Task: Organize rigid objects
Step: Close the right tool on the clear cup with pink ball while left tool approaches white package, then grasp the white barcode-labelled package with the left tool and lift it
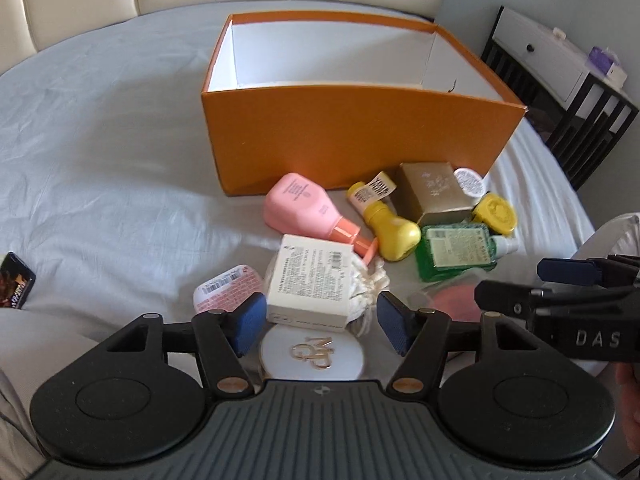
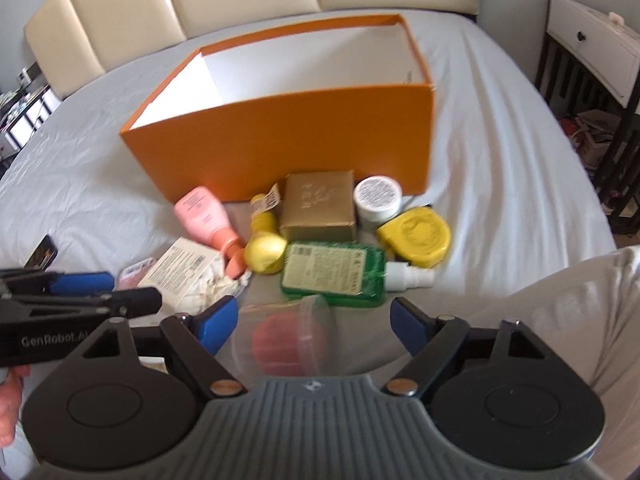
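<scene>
Fingers of both grippers spread wide, white carton between the left pair.

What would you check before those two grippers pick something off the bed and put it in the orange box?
1. Left gripper open: ok, jaws spread either side of the white carton.
2. Right gripper open: ok, the clear container with a pink item inside lies between its jaws.
3. Either gripper already holding something: ok, neither is.
4. Orange box open on top: ok, no lid.
5. Room in the box: cannot tell, floor hidden.
6. Grippers clear of each other: not ok, close together.
</scene>
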`<action>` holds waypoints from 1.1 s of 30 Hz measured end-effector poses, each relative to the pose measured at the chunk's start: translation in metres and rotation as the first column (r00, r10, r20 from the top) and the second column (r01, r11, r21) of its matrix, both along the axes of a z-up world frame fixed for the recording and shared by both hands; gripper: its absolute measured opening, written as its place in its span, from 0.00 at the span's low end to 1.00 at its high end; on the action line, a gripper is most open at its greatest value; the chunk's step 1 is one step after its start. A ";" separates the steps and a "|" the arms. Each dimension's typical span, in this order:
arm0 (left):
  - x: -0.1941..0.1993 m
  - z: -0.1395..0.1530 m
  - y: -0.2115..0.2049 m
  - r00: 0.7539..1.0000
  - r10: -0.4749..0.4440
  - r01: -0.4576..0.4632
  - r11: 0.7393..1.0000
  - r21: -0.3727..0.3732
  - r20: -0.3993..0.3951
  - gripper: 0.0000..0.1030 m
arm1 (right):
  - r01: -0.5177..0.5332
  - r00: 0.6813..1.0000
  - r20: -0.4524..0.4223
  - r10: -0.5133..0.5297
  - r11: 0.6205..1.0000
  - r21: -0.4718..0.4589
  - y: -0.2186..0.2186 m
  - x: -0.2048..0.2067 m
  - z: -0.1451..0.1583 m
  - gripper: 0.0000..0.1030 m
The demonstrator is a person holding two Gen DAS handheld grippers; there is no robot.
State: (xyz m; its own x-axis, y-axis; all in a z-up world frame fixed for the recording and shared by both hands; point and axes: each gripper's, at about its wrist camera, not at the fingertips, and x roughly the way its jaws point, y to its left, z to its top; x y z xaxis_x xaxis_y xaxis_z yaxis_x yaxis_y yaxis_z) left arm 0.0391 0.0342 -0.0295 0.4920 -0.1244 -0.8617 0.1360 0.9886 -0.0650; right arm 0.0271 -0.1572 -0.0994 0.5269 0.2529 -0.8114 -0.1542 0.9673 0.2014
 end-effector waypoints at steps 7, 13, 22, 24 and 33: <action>0.012 -0.007 0.009 0.997 -0.002 0.002 1.000 0.003 -0.075 0.81 | -0.063 0.997 -0.051 0.060 0.996 -0.069 0.024 0.007 -0.013 0.76; 0.025 -0.013 0.004 0.993 -0.025 0.024 1.000 -0.012 -0.111 0.85 | -0.116 0.989 -0.105 0.103 0.985 -0.125 0.035 0.016 -0.028 0.61; 0.051 -0.032 -0.013 0.971 -0.103 0.113 0.993 0.031 -0.215 0.93 | -0.137 0.982 -0.143 0.122 0.985 -0.105 0.025 0.028 -0.029 0.58; 0.056 -0.036 -0.015 0.966 -0.112 0.124 0.992 0.035 -0.235 0.93 | -0.144 0.981 -0.148 0.128 0.984 -0.107 0.024 0.030 -0.028 0.58; 0.076 -0.054 -0.026 0.946 -0.129 0.161 0.983 0.084 -0.297 0.95 | -0.159 0.978 -0.155 0.139 0.979 -0.127 0.029 0.034 -0.028 0.61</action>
State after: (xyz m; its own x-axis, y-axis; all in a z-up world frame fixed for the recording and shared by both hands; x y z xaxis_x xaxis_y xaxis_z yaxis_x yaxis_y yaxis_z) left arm 0.1147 0.0084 -0.0837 0.2026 -0.0766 -0.9763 0.2692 0.9629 -0.0197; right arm 0.0613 -0.1277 -0.1272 0.3659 0.1996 -0.9090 -0.2778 0.9556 0.0980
